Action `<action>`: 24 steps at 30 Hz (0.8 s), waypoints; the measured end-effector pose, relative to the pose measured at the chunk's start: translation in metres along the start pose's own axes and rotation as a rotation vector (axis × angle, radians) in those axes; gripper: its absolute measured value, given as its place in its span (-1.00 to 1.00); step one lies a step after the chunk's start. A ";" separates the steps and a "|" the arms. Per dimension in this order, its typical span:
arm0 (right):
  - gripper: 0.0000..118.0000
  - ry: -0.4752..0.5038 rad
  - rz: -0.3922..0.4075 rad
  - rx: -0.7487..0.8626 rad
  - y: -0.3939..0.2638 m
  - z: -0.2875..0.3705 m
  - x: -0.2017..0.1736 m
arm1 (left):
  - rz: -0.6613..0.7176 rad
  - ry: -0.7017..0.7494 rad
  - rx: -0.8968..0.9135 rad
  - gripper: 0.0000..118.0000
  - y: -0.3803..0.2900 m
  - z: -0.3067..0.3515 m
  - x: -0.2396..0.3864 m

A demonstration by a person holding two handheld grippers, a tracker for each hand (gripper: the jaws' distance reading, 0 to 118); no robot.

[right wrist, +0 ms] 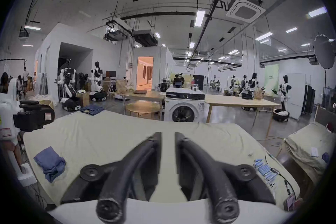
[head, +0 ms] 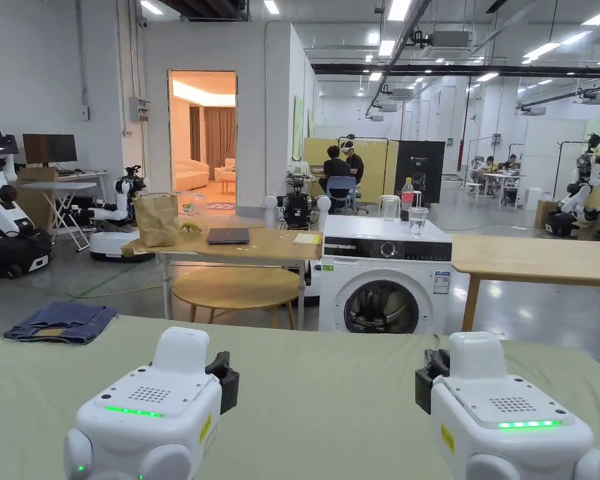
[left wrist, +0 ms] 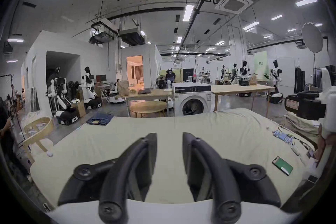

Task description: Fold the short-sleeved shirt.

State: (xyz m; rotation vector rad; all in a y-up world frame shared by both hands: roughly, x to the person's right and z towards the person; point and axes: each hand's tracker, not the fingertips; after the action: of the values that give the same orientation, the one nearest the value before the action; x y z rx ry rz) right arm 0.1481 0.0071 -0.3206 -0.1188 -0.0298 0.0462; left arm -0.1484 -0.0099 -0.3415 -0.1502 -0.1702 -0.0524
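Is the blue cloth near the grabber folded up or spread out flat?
Neither: the blue cloth lies bunched in a loose, crumpled heap on the pale green table cover, with uneven edges.

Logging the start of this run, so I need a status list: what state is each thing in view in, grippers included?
left gripper: open, holding nothing, above the bed.
right gripper: open a little, holding nothing.
blue garment: crumpled, lying on the bed sheet.
jeans: folded, at the bed's far left corner.
washing machine: door closed.
laptop: lid closed.
phone: screen lit.
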 end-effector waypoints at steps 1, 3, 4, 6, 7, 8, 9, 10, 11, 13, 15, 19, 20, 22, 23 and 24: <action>-0.34 0.000 0.001 0.000 0.000 0.000 0.000 | 0.002 -0.004 0.003 -0.19 0.001 -0.001 0.001; -0.01 0.006 0.005 -0.007 0.000 0.001 -0.001 | 0.008 -0.014 0.000 0.43 0.002 0.000 0.002; 0.08 0.012 0.004 -0.008 -0.002 0.001 0.000 | 0.008 -0.022 -0.002 0.64 0.002 0.000 0.003; 0.39 0.016 0.007 -0.002 -0.005 0.002 -0.002 | 0.005 -0.037 -0.001 0.83 0.003 0.001 0.007; 0.39 0.015 0.007 0.002 -0.006 0.002 -0.002 | 0.005 -0.041 0.010 0.83 0.003 0.003 0.008; 0.46 0.018 0.004 0.003 -0.007 0.002 -0.002 | 0.007 -0.042 0.025 0.83 0.003 0.005 0.009; 0.52 0.026 -0.002 0.005 -0.008 0.002 -0.001 | 0.007 -0.040 0.039 0.83 0.003 0.005 0.010; 0.72 0.029 -0.003 0.002 -0.009 0.001 -0.001 | 0.007 -0.039 0.039 0.83 0.004 0.005 0.011; 0.87 0.034 0.001 0.002 -0.010 0.002 -0.001 | 0.006 -0.039 0.037 0.83 0.005 0.005 0.011; 0.89 0.031 0.009 0.001 -0.009 0.003 -0.002 | 0.002 -0.042 0.028 0.83 0.006 0.005 0.012; 0.89 0.034 -0.001 0.019 -0.010 0.005 -0.001 | -0.004 -0.042 0.031 0.83 0.007 0.006 0.013; 0.89 0.056 -0.039 0.040 -0.007 0.010 -0.001 | -0.013 -0.047 0.033 0.83 0.008 0.009 0.016; 0.89 0.060 -0.049 0.040 -0.005 0.011 0.000 | -0.013 -0.048 0.034 0.83 0.008 0.009 0.016; 0.89 0.041 -0.048 0.014 -0.001 0.011 -0.003 | -0.016 -0.045 0.037 0.83 0.008 0.009 0.017; 0.89 0.015 -0.040 -0.004 0.001 0.010 -0.005 | -0.018 -0.044 0.038 0.83 0.008 0.010 0.017; 0.89 -0.006 -0.039 -0.009 0.001 0.010 -0.007 | -0.017 -0.045 0.040 0.83 0.008 0.011 0.017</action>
State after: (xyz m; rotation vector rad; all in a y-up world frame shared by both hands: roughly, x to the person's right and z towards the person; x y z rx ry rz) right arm 0.1410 0.0091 -0.3113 -0.1270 -0.0385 0.0069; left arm -0.1326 -0.0008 -0.3294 -0.1102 -0.2172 -0.0630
